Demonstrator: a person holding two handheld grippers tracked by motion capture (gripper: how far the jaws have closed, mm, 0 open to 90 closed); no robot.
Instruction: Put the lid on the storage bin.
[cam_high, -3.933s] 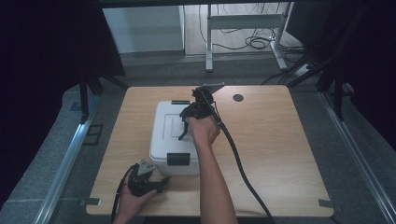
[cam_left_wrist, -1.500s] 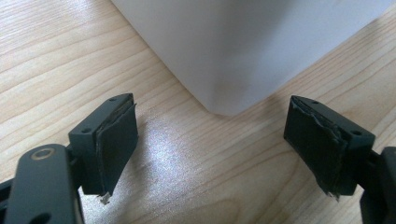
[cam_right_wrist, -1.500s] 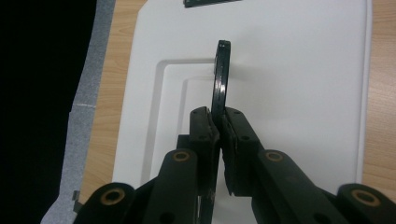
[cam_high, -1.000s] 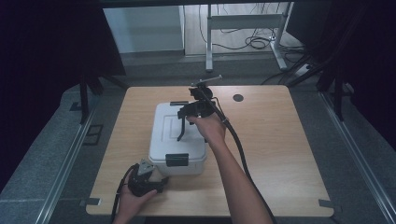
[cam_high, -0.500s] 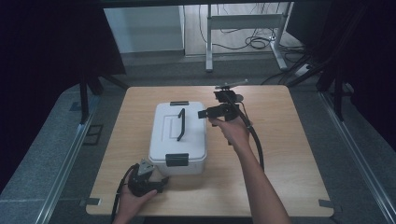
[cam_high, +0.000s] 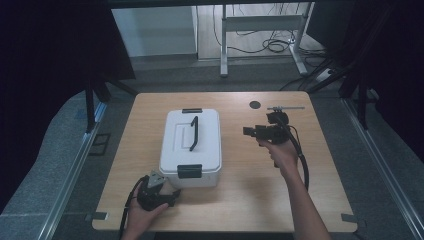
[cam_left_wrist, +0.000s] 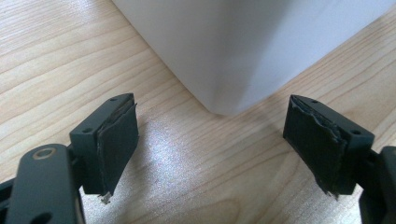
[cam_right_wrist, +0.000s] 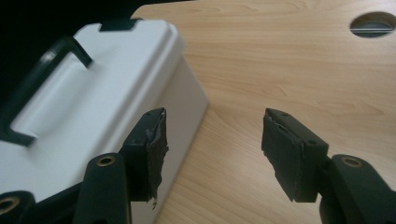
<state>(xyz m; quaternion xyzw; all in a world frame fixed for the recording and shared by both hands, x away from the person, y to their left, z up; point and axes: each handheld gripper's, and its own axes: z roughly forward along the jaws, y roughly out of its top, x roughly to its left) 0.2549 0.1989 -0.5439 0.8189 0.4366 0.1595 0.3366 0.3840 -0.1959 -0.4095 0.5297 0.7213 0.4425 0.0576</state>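
white box (cam_high: 190, 148) centre – black handle (cam_high: 194, 133); table hole (cam_high: 255, 105) beyond

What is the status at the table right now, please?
Left hand-held gripper open at white box near corner. Right hand-held gripper open, empty, right of box. Box latches look shut, handle flat. Nothing in the way.

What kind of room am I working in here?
Probably a lab recording booth: a light wooden table ringed by black curtains, with loose cables on the floor behind, and a white plastic lidded box staged on it.
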